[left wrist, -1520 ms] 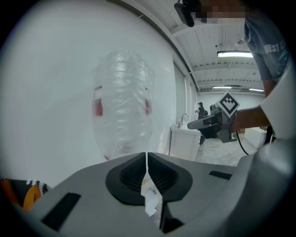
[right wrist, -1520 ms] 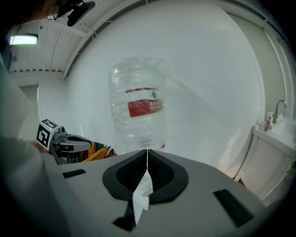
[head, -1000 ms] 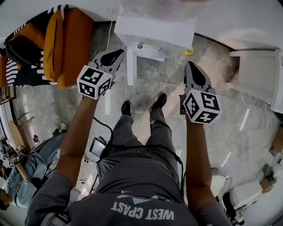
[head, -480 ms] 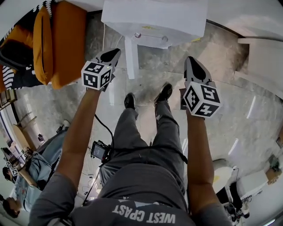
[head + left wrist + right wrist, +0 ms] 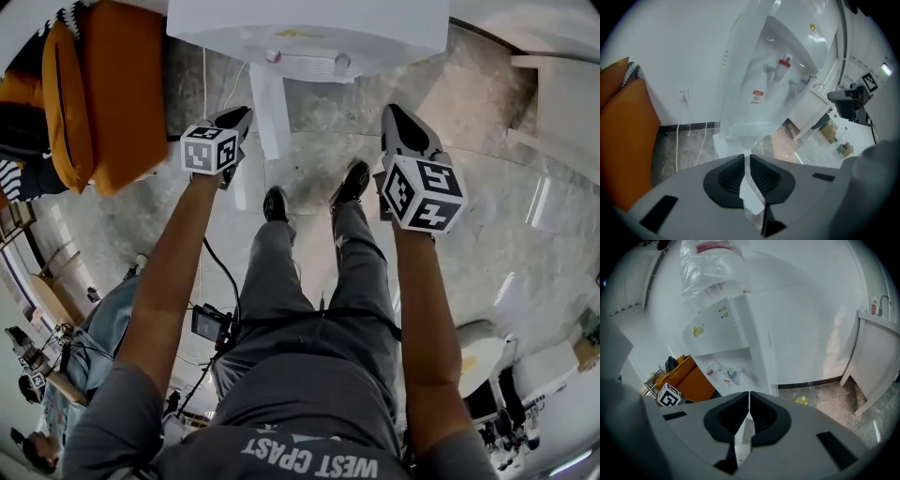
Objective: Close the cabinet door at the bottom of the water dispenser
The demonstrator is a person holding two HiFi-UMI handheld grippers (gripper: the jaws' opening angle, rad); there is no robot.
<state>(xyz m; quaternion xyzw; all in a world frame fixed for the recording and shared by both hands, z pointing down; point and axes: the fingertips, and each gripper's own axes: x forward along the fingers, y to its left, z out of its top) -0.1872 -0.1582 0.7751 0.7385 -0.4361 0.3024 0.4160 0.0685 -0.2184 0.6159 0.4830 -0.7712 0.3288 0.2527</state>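
The white water dispenser stands at the top of the head view, its red and blue taps facing me. Its bottom cabinet door stands open, sticking out towards me edge-on as a narrow white slab. My left gripper is just left of that door, apart from it, jaws shut and empty. My right gripper hovers to the right of the door, above my right shoe, also shut and empty. The left gripper view shows the dispenser blurred ahead of the left gripper. The right gripper points at the dispenser, with the bottle on top.
An orange cushioned seat fills the left side near the left gripper. White furniture stands at the right. My shoes are on the stone floor before the door. Cords hang from a wall socket. A small yellow object lies by the wall.
Both grippers have sunk towards the floor, the left one more and with a roll. The dispenser has slid up and left in the head view. Both stay shut.
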